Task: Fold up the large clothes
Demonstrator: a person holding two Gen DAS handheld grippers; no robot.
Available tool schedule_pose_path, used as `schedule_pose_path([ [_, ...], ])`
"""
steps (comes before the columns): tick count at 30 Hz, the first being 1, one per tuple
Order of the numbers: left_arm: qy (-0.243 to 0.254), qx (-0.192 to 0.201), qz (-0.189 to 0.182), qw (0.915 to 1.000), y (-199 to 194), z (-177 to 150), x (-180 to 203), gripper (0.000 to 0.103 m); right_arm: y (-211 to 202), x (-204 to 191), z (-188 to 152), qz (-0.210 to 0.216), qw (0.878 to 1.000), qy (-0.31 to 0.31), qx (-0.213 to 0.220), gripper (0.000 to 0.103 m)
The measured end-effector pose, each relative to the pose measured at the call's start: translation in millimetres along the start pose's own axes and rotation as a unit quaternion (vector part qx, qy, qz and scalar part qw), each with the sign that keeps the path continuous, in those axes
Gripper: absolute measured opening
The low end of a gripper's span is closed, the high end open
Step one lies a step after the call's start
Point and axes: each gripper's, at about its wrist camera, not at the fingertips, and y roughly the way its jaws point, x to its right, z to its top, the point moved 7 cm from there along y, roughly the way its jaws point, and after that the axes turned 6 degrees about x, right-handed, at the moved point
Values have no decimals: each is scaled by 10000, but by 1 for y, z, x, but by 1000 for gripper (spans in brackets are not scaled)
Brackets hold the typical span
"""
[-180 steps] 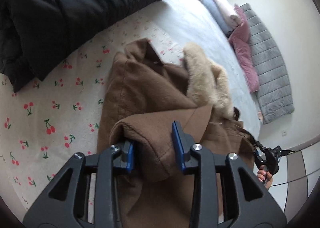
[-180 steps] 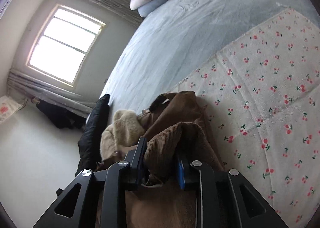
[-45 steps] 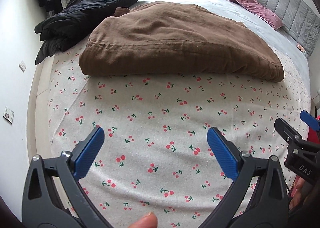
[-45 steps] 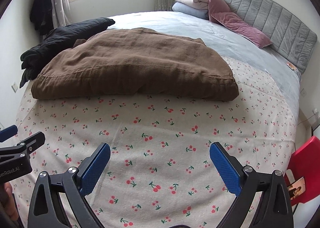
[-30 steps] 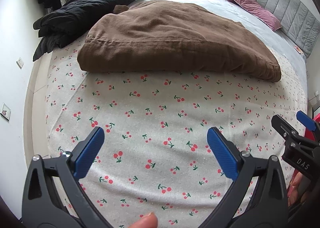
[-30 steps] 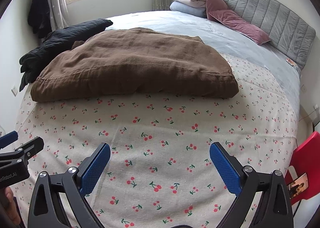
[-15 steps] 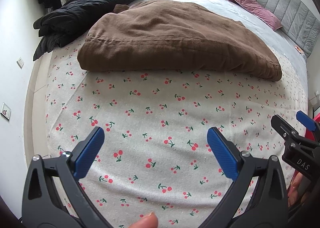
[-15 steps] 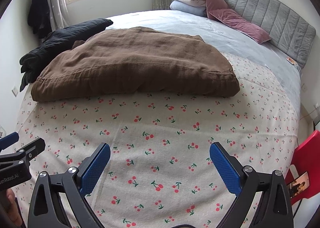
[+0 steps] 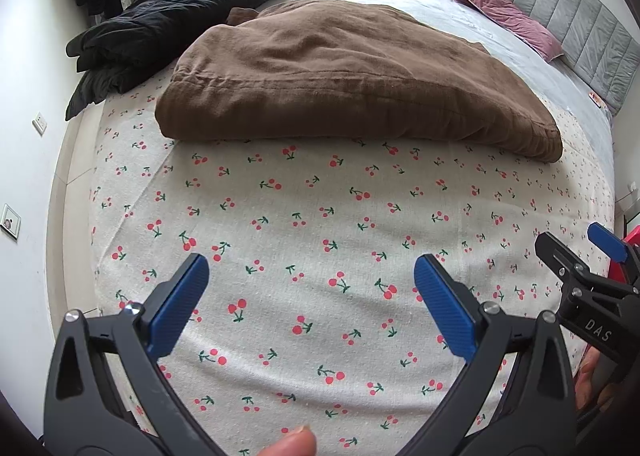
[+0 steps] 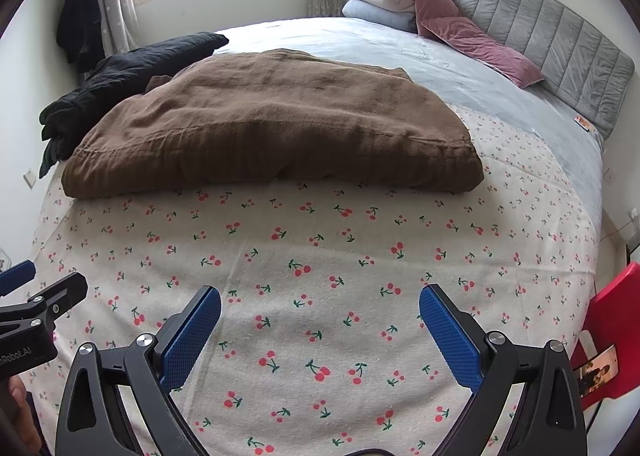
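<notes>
A brown coat (image 9: 352, 76) lies folded into a flat bundle on the cherry-print sheet (image 9: 304, 224), across the middle of the bed; it also shows in the right wrist view (image 10: 280, 124). My left gripper (image 9: 312, 292) is open and empty, held over the sheet well short of the coat. My right gripper (image 10: 320, 320) is open and empty too, beside the left one at the bed's near edge. Each gripper shows at the edge of the other's view.
A black garment (image 9: 168, 24) lies at the bed's far left. Folded bedding (image 10: 380, 0) and pink pillows (image 10: 480, 44) sit by the grey headboard (image 10: 560, 44). A red chair (image 10: 612, 320) stands at the right. A dark garment (image 10: 78, 20) hangs by the window.
Six seconds ago both grippers were shut on the brown coat; now it lies folded and both are open. Over the last 1.5 seconds both grippers hardly move.
</notes>
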Motion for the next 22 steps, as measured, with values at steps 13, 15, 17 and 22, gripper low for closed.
schedule_pose_path([
  [13, -7, -1, 7, 10000, 0, 0, 0, 102, 1, -1, -3, 6, 10000, -9, -20, 100],
  [15, -2, -10, 9, 10000, 0, -1, 0, 102, 2, -1, -3, 24, 10000, -18, -35, 100],
  [17, 10, -11, 23, 10000, 1, -1, 0, 102, 4, -1, -4, 18, 10000, -23, -55, 101],
  [22, 89, -22, 151, 9998, 13, -5, 2, 102, 13, -5, -7, 15, 9999, -28, -151, 101],
])
